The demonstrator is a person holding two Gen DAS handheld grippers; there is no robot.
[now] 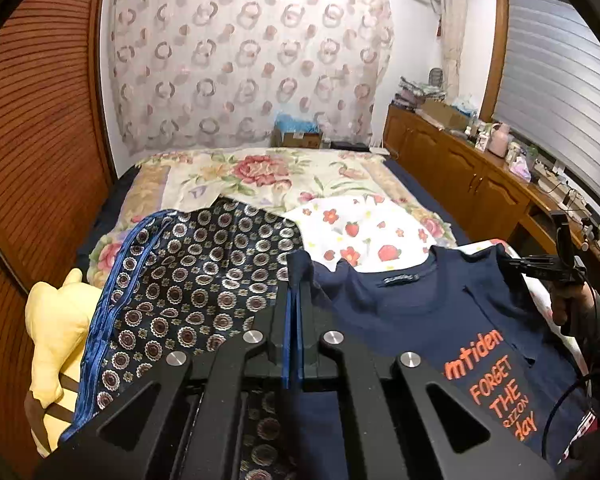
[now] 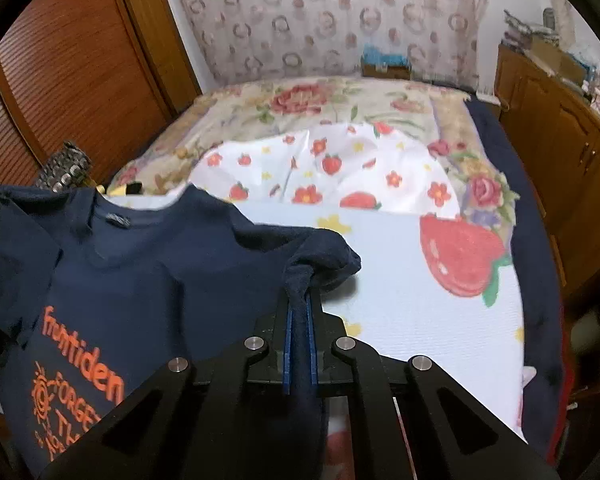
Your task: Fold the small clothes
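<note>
The navy cotton T-shirt with orange lettering (image 2: pixel 112 272), lower left of the right wrist view, hangs above the strawberry-print sheet on the bed (image 2: pixel 400 280), each shoulder clamped in a gripper: left gripper (image 1: pixel 298 300), right gripper (image 2: pixel 300 312). Each bite looks thin, so an uneven pull could slip a shoulder free. The hanging hem might also snag the patterned dark-blue satin garment (image 1: pixel 188 272) at centre left of the left wrist view.

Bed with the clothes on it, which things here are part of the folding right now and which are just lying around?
In use:
navy T-shirt
left gripper, shut on one shoulder
right gripper, shut on the other shoulder

Lying about:
patterned dark blue garment
strawberry-print cloth
yellow plush toy
floral bedspread
</note>
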